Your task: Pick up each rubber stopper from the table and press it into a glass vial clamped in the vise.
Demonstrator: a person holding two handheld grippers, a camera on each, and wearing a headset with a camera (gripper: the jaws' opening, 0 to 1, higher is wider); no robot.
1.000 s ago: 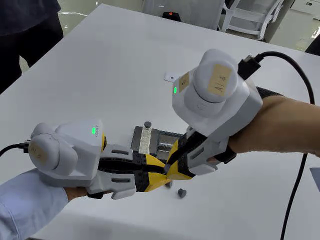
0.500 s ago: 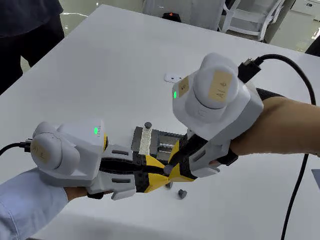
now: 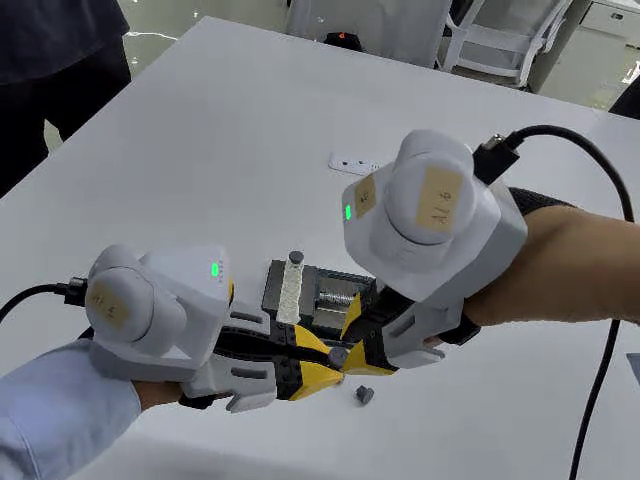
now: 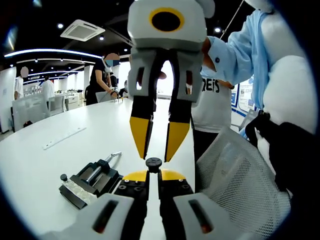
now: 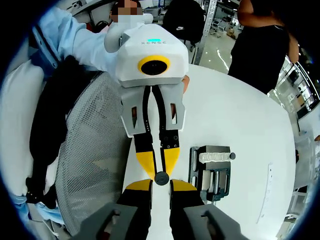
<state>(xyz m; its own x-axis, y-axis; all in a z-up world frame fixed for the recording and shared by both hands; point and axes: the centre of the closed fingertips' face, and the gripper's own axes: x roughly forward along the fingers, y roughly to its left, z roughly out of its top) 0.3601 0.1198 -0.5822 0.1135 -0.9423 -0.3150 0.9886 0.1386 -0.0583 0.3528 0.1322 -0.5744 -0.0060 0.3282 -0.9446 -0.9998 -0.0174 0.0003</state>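
With left gripper (image 4: 153, 174) clenching 1 rubber stopper (image 4: 153, 162) between almost closed jaws, holding it above the table (image 3: 200, 150). With right gripper (image 5: 160, 184) meeting it tip to tip, spreading released jaws on either side of that stopper, not squeezing it. Working beside 1 loose stopper (image 3: 364, 396) lying on the table, and just beside the vise (image 5: 210, 177) clamping 1 glass vial (image 5: 214, 157), dark plug (image 5: 232, 156) at 1 end.

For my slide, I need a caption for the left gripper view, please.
Left claw, shut on a rubber stopper, faces the open right claw; vise nearby.
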